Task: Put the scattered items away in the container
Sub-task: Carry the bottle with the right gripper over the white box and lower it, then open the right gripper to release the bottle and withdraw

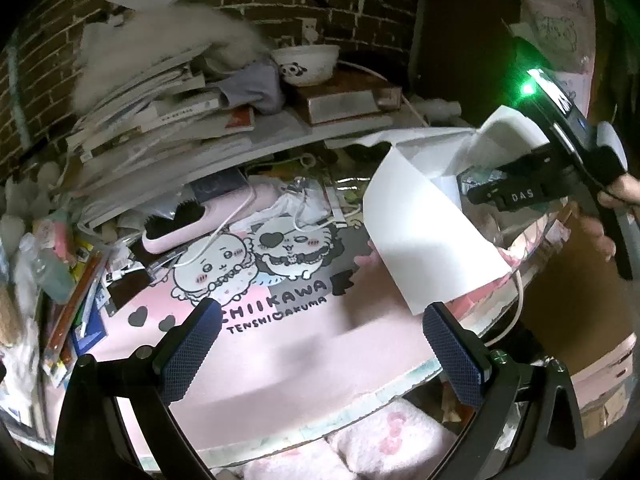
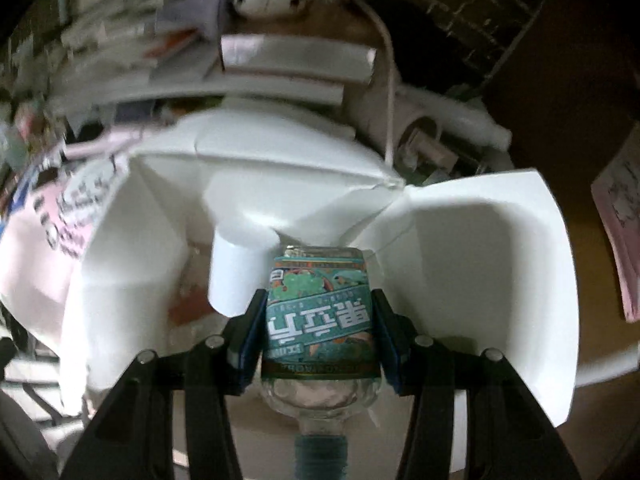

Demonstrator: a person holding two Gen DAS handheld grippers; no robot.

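Observation:
My right gripper [image 2: 318, 316] is shut on a clear bottle with a teal label [image 2: 320, 304], held cap toward the camera, over the open white box [image 2: 480, 248] with its flaps spread. A white cylinder [image 2: 236, 268] stands inside the box beside the bottle. In the left wrist view the same white box [image 1: 416, 224] sits at the right of the pink desk mat [image 1: 280, 340], with the right gripper [image 1: 480, 196] reaching down into it. My left gripper [image 1: 320, 332] hangs open above the mat, with nothing between its fingers.
A pink hairbrush [image 1: 188, 224], a white cable [image 1: 224, 232] and a drawstring pouch [image 1: 296, 204] lie on the mat. Stationery and a small bottle [image 1: 48, 272] crowd the left edge. Stacked books [image 1: 152, 116] and a panda bowl [image 1: 306, 62] sit on the shelf behind.

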